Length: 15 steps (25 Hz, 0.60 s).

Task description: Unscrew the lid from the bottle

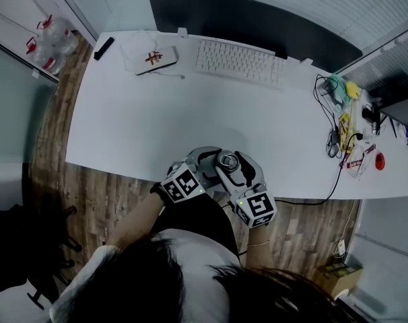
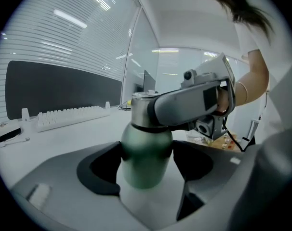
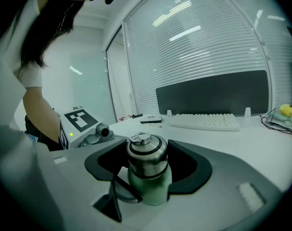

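Beyond both grippers, a broad white table (image 1: pixel 157 133) spreads away from the person, who sits at its near edge above a wood floor (image 1: pixel 89 187). Well past the grippers, at the table's far side, a dark monitor (image 1: pixel 244 22) stands behind a white keyboard (image 1: pixel 239 62). A white box with a red mark (image 1: pixel 149 58) lies far ahead and to the left of the left gripper. A tangle of cables and small items (image 1: pixel 338 133) lies well off to the right of the right gripper.

Close to the person, the two grippers meet from opposite sides. The left gripper (image 2: pixel 147 166) is clamped on the green body of a metal bottle (image 2: pixel 146 148), with its dark pads pressing on both sides. The right gripper (image 3: pixel 148 165) reaches in from the other side, higher up. Its jaws stand wide, closed around the bottle's steel lid (image 3: pixel 146 150).

The bottle is upright between the two grippers, over the table's near edge. Whether its base rests on the table cannot be told. The lid is on the bottle.
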Available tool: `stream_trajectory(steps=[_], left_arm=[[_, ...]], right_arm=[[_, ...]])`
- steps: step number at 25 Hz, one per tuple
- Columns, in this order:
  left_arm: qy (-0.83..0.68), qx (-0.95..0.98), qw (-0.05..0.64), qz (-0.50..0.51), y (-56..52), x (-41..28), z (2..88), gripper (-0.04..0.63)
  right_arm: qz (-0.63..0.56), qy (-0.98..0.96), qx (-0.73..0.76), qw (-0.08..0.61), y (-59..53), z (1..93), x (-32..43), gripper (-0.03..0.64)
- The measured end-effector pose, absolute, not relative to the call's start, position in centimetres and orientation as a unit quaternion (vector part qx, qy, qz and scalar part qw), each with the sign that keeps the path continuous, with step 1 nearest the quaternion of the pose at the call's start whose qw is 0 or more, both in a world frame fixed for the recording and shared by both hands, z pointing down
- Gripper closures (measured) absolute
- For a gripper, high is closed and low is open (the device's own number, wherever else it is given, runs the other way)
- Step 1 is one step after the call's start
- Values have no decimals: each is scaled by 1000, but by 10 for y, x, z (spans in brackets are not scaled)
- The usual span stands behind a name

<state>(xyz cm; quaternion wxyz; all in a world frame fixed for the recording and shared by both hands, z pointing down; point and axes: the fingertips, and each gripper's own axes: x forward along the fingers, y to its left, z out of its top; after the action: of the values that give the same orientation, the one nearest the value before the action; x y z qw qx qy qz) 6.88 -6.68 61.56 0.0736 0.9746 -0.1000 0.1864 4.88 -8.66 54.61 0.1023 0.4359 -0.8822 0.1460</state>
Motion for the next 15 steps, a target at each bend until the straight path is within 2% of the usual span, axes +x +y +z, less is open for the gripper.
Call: stream_trajectory(steps=[8, 15], left_arm=[[-84, 976, 69, 190, -68, 66, 616, 219], [1, 976, 52, 211, -67, 63, 618, 215]], right_arm=[[137, -892, 417, 105, -86, 547, 46, 373], [142, -926, 330, 116, -85, 547, 41, 362]])
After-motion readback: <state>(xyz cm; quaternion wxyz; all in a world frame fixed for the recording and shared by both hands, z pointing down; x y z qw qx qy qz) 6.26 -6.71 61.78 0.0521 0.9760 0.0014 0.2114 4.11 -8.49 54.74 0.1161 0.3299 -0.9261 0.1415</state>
